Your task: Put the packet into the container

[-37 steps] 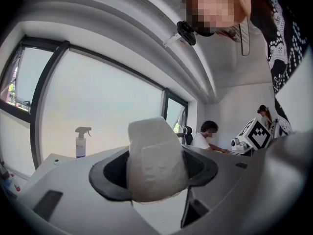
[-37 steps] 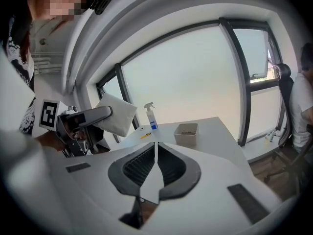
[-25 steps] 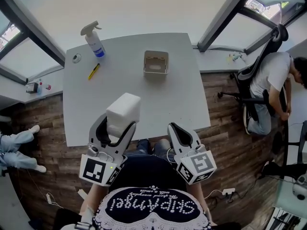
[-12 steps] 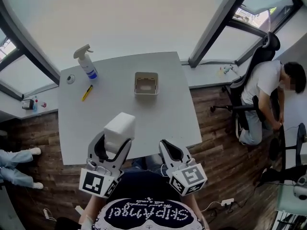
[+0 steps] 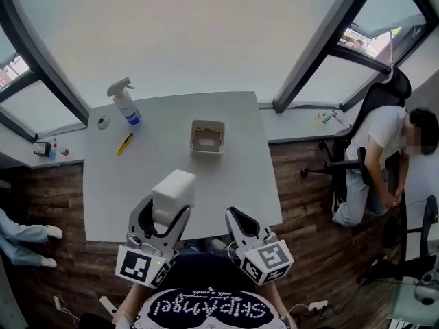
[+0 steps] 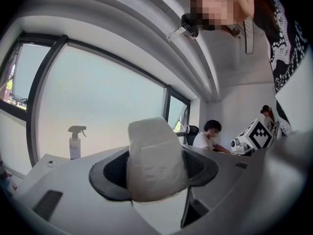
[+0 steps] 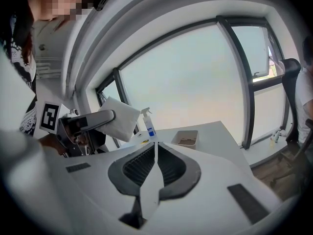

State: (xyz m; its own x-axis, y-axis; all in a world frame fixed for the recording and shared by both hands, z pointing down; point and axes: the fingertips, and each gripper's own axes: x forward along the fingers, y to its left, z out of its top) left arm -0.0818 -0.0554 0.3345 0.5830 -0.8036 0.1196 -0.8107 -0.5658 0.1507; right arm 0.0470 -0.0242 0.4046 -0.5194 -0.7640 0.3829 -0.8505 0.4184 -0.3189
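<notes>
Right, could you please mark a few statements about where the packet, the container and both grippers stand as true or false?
1. The left gripper is shut on the white packet. True.
2. The packet lies inside the container. False: it is held in the left gripper, over the near edge of the table, apart from the container.
3. The right gripper is shut with nothing in it. True.
4. The spray bottle lies on its side against the container. False: it stands upright near the table's far left corner, apart from it.
5. A yellow pen lies left of the container. True.
</notes>
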